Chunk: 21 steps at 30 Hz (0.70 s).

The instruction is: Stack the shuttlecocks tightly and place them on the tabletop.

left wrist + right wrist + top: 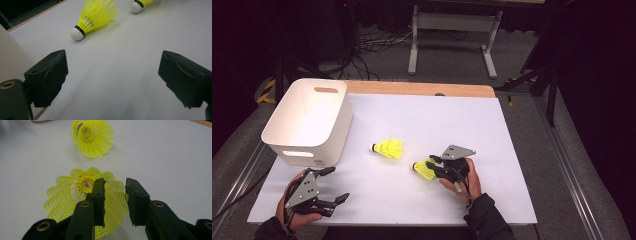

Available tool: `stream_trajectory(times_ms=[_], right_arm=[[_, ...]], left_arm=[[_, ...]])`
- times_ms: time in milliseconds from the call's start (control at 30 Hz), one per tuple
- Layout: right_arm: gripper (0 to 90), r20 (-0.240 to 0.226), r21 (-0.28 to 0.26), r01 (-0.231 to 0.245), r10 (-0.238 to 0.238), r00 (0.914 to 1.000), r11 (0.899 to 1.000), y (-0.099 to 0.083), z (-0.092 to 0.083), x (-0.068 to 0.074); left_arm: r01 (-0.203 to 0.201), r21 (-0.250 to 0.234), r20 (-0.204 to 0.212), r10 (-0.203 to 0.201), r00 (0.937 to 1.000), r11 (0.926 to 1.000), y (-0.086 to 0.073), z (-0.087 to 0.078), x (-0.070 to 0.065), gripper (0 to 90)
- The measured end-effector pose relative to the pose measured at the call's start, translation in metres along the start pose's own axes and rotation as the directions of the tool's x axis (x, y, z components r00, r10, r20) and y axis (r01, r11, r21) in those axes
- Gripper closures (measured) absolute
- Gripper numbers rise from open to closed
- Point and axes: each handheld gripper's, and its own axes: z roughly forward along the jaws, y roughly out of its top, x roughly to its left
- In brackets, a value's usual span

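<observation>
The near shuttlecock lies on the white table top at about 5 o'clock from the table's middle, cork toward 9 o'clock, its yellow skirt flaring toward your right gripper. That gripper's jaws sit narrowly parted with the skirt's edge between them; in the right gripper view one jaw reaches inside the mesh of the near shuttlecock and the other stands outside it, and you cannot tell whether they are pinching it. The far shuttlecock lies at 10 o'clock from the near one, apart from it. Your left gripper rests at 7 o'clock, jaws spread wide and holding nothing. The white bin stands at 9 o'clock
</observation>
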Motion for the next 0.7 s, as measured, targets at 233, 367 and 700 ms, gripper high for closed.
stream_trajectory(times_ms=[233, 367, 700], right_arm=[[63.6, 0.032, 0.050, 0.021, -0.022, 0.9992, 0.999, -0.006, -0.003, -0.003], [60.8, 0.066, 0.084, 0.058, -0.064, 0.9957, 0.995, -0.007, -0.007, -0.002], [57.9, 0.090, 0.069, 0.065, -0.071, 0.9935, 0.995, -0.008, -0.028, -0.005]], left_arm=[[-0.005, 0.000, -0.001, 0.005, 1.0000, 1.0000, 0.000, 0.000, 0.000, 9.7], [-0.008, 0.003, -0.002, 0.008, 1.0000, 1.0000, 0.000, 0.000, 0.000, 9.7], [-0.012, 0.004, -0.002, 0.012, 0.9999, 0.9999, 0.001, 0.000, -0.001, 9.8]])
